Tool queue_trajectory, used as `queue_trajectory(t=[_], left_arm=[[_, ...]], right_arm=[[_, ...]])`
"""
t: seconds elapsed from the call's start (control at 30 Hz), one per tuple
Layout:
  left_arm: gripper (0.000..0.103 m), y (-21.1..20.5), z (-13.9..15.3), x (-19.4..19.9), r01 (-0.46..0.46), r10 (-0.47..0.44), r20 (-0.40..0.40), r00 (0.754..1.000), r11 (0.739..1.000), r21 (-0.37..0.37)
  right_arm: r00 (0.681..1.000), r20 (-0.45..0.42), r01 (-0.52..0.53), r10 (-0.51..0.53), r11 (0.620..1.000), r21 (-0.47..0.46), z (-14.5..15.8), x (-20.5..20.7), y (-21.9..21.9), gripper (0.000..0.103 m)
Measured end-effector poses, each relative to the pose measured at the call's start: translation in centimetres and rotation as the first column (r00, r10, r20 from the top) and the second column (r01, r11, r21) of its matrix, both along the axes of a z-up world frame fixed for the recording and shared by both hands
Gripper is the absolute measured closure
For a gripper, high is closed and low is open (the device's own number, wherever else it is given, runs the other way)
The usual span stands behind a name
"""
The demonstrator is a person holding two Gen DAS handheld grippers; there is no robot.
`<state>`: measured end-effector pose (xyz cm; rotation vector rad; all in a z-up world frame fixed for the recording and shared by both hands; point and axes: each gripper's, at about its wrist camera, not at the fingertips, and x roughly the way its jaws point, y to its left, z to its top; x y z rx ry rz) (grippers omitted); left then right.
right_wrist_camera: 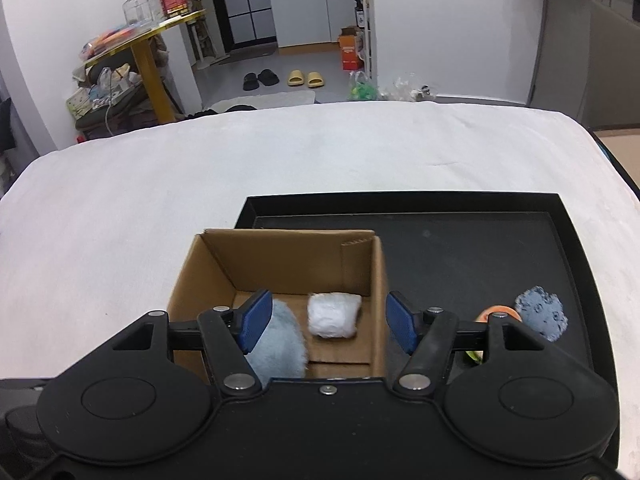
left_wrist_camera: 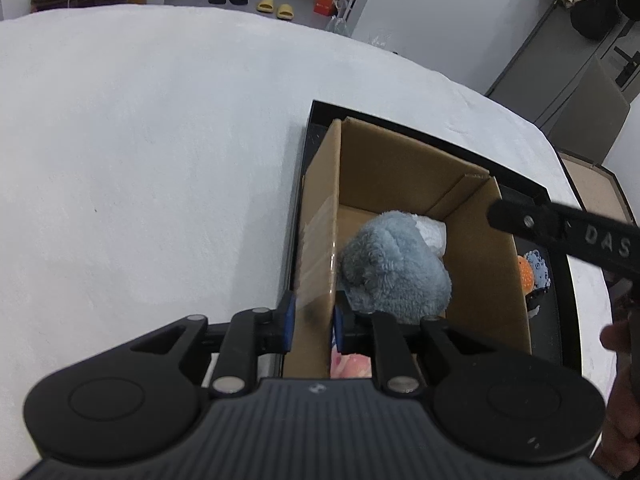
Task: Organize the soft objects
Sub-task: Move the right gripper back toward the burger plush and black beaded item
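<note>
One cardboard box (right_wrist_camera: 280,264), one black tray (right_wrist_camera: 480,208), two plush pieces inside the box, two claws.

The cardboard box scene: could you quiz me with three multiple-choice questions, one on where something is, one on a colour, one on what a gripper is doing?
1. Where does the cardboard box stand?
A. on the floor
B. in the black tray
C. on a chair

2. What colour is the small plush pad at the back of the box?
A. white
B. red
C. green

3. What is the left gripper doing?
A. hanging open above the bed
B. holding a slipper
C. clamped on the box wall

Answers:
1 B, the tray's rim runs round the box.
2 A, it lies white beside the blue-grey plush toy.
3 C, its blue pads press either side of the near-left wall.
</note>
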<state>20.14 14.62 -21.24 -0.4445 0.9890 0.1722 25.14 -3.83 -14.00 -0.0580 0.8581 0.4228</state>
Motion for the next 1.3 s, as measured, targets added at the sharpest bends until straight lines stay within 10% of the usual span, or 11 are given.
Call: queue_trajectory(t=[0.2,0.53,1.3], left_arm=[[0.080,-0.2,0.7,0.0,-0.026,0.026,0.012,1.000,0.999,0.022],[0.029,-1.0,2.4,0.6,-0.087,0.082,0.053,0.995,0.991,0.097],[0.025,-4.0,1.6,3.2,-0.045,0.047,-0.003,0.999,0.981,0.188]], right_arm=[[1.000,-0.006,0.023,-0.023,1.000,0.012,-0.1,0.1,-1.9,0.034],[0.995,-0.020,0.093,-0.093,0.996,0.001,-1.7,0.9,-6.0,0.022],[0.963,-0.151,0.214,-0.223,0.974,-0.076,-9.1,3.5,-12.0,0.014]])
